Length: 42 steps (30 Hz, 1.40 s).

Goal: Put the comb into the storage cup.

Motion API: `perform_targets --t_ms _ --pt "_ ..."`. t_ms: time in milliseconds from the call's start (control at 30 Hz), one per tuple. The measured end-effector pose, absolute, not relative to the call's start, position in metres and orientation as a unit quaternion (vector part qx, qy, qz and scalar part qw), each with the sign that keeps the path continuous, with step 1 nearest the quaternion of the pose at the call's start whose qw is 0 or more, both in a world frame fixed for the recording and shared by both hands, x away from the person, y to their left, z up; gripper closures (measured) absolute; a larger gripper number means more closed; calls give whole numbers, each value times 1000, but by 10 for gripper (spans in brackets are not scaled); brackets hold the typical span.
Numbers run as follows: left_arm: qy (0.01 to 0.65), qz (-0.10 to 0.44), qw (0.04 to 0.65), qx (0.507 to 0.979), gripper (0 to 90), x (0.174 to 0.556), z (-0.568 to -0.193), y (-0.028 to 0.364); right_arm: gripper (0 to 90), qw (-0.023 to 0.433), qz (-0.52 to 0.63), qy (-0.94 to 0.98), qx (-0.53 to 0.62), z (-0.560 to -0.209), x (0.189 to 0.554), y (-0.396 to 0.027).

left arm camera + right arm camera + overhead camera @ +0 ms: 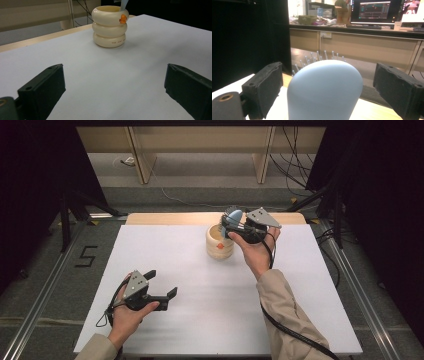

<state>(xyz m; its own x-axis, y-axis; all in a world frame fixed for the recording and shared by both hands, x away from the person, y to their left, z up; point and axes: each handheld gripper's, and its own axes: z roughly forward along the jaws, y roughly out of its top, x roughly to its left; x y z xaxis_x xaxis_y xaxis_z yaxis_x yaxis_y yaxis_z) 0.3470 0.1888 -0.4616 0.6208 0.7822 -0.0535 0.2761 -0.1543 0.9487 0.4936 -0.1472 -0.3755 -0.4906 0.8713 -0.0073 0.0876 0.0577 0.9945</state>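
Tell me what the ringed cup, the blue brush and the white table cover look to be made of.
Ringed cup: probably glazed ceramic or glossy plastic; smooth cream surface with soft highlights on its three bulges.
Blue brush: likely matte plastic; even pale blue back, thin pale bristles behind it, standing between the right claw's open jaws.
Table cover: seems matte white board or foam sheet; flat, no shine.

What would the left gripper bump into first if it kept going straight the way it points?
Probably the cream ring-shaped holder. In the left gripper view it stands ahead of the open left gripper, a little left of the middle, with bare white table before it. How far off it is, I can't tell.
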Motion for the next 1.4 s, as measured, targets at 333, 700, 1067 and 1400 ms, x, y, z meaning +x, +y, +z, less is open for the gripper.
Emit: perform_targets --t_ms 333,700,1067,1400 --pt "368 235 537 722 27 347 -462 188 101 329 570 655 373 -381 484 -156" --pt "368 235 537 722 26 347 -462 188 103 324 565 664 367 -384 475 -161" --pt "368 236 536 722 26 348 -462 188 103 314 562 672 366 -388 466 -170" --pt "369 237 536 721 27 348 -462 189 103 307 554 686 359 -393 456 -176"
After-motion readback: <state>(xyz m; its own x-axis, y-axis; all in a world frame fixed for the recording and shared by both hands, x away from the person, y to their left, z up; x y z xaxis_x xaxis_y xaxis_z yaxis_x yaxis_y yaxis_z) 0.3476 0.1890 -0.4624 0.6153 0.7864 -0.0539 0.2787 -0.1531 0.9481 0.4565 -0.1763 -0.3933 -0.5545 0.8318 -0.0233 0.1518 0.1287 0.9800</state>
